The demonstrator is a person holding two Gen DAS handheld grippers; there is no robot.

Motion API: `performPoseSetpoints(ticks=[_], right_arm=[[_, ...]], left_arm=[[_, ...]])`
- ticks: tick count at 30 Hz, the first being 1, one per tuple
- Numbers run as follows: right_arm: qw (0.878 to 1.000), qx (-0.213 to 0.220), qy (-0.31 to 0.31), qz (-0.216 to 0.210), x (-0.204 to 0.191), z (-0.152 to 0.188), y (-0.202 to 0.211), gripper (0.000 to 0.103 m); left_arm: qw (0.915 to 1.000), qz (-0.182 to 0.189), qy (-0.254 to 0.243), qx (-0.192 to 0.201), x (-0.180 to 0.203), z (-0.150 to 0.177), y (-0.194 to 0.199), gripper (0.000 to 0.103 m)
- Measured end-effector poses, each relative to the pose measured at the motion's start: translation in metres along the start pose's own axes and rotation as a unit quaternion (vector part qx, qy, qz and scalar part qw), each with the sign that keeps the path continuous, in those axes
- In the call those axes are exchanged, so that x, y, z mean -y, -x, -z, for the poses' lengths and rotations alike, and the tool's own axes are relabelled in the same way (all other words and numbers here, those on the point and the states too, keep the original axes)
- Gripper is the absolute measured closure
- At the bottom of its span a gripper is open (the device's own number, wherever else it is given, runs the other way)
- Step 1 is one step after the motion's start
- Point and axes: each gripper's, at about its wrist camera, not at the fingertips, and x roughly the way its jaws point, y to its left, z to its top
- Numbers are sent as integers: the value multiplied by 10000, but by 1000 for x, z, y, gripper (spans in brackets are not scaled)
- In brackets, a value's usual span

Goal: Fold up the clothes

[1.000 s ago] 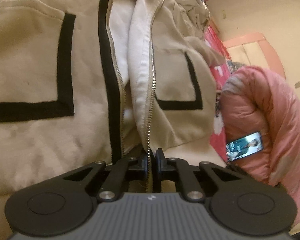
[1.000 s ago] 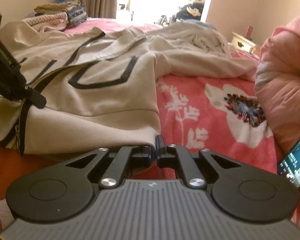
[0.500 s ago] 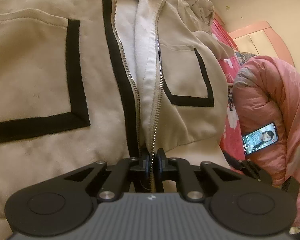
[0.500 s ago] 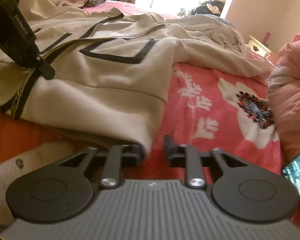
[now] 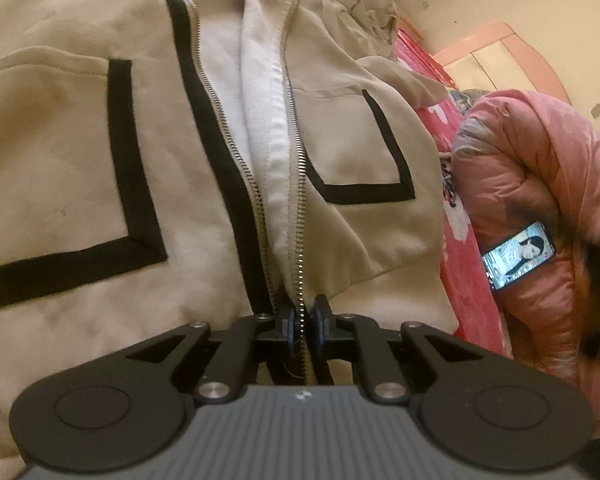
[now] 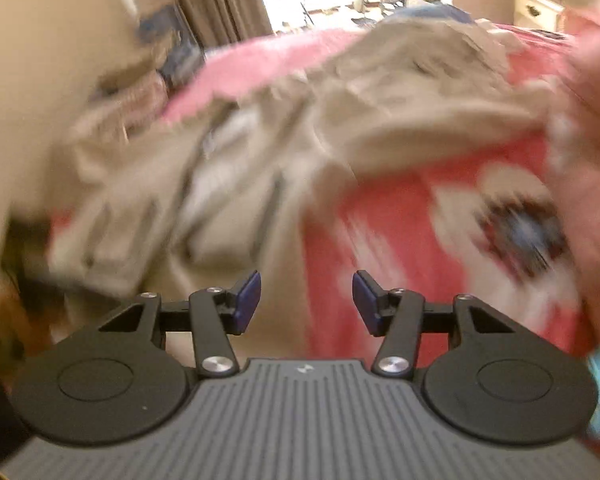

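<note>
A beige zip jacket (image 5: 84, 184) with black trim and two black-edged pockets lies spread on the bed, front unzipped, pale lining showing. My left gripper (image 5: 305, 316) is shut on the bottom of the jacket's zipper edge (image 5: 300, 264). In the blurred right wrist view the same jacket (image 6: 228, 168) lies ahead and to the left. My right gripper (image 6: 306, 300) stands open above the jacket's hem and the bedspread, with nothing between its blue pads (image 6: 247, 296).
A red floral bedspread (image 6: 412, 232) covers the bed. A pink padded quilt (image 5: 540, 184) is bunched at the right with a lit phone (image 5: 518, 254) on it. A pile of clothes (image 6: 156, 68), curtains and a white nightstand (image 6: 536, 8) lie beyond.
My right gripper has let go of the jacket's hem, opened wide and is swinging fast, blurring its view. The left gripper stays shut on the zipper edge, and its view has shifted slightly.
</note>
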Motion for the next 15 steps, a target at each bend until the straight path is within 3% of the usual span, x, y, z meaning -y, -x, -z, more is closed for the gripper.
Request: performPoseSetpoints(ticks=[6,15], right_arm=[[9961,-97,-718,-502,-25,-101,-116,53],[9809,-82,-1941,-123,12,-151,-254,55]], left_arm=[[9998,133,-38,-126,-3,-3,-1,93],[9974,536,180,-441,-17,-10,-4,94]])
